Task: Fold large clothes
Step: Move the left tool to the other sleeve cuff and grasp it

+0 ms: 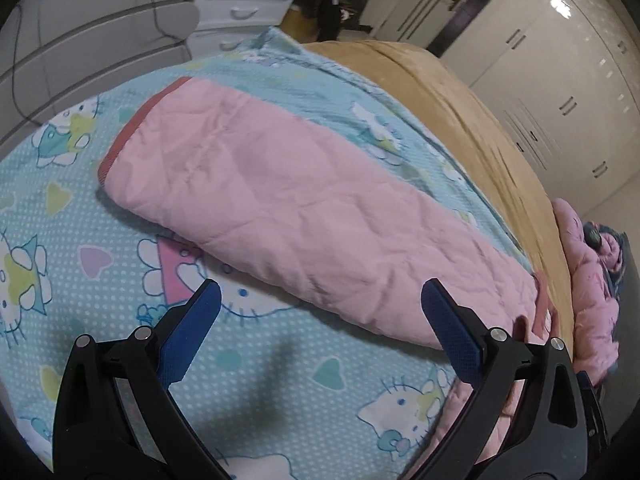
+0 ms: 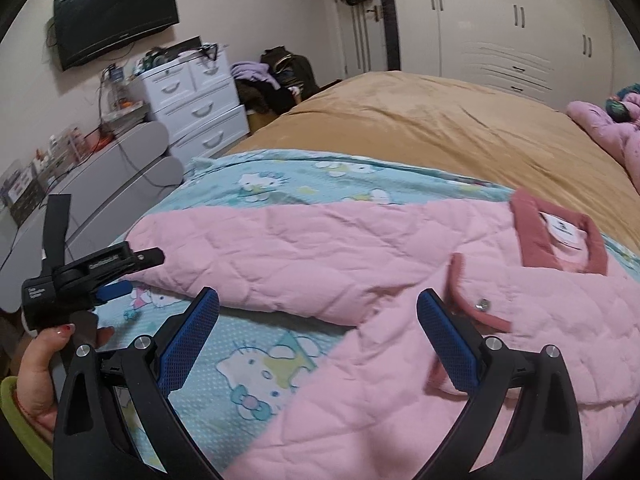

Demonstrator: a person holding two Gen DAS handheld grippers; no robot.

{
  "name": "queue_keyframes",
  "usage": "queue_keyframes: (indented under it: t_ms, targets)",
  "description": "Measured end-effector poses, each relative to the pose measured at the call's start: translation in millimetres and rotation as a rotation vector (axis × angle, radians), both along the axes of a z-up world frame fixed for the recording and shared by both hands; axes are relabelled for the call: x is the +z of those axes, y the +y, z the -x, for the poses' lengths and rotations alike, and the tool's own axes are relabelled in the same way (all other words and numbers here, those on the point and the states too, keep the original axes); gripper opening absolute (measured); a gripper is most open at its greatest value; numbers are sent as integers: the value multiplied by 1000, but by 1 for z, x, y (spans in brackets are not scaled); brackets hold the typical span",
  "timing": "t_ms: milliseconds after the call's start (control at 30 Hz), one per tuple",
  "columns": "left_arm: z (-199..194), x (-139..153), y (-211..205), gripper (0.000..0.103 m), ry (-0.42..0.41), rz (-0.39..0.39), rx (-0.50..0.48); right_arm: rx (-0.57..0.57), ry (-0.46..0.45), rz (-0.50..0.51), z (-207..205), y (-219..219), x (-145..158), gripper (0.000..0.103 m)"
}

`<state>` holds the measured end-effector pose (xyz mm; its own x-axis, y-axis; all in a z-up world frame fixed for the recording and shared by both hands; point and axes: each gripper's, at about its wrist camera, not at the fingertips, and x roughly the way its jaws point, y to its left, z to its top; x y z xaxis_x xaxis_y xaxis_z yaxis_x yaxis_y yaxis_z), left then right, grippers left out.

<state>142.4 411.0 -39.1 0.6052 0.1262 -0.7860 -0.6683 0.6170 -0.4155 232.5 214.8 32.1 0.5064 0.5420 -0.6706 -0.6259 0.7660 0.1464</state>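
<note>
left tongs (image 1: 320, 312): we hold them spread, gripping nothing, over the cartoon-cat sheet (image 1: 60, 240) | pink quilted jacket (image 2: 360, 264): lies on that sheet on the bed (image 2: 420, 128), one sleeve (image 1: 280, 200) folded across | right tongs (image 2: 318, 320): released, empty, above the jacket's snap collar (image 2: 480, 304)

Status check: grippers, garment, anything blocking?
Left gripper open, hovering off the sleeve. Right gripper open, empty, over the body. Pink quilted jacket flat on cartoon-cat blanket, sleeve stretched out, not folded. Nothing in the way.
</note>
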Motion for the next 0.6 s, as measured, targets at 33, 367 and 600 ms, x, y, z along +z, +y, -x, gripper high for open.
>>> queue_keyframes:
  t_ms: [33,367,600]
  targets:
    - [1,-4,3,94,2,15,11,7,4,-1,0,4,-2,99]
    - [4,-41,34,94,-31,138,136,38,57,8,0,23,-28,99]
    - [15,-50,46,94,-149,114,235,17,98,-22,-3,10,-37,99]
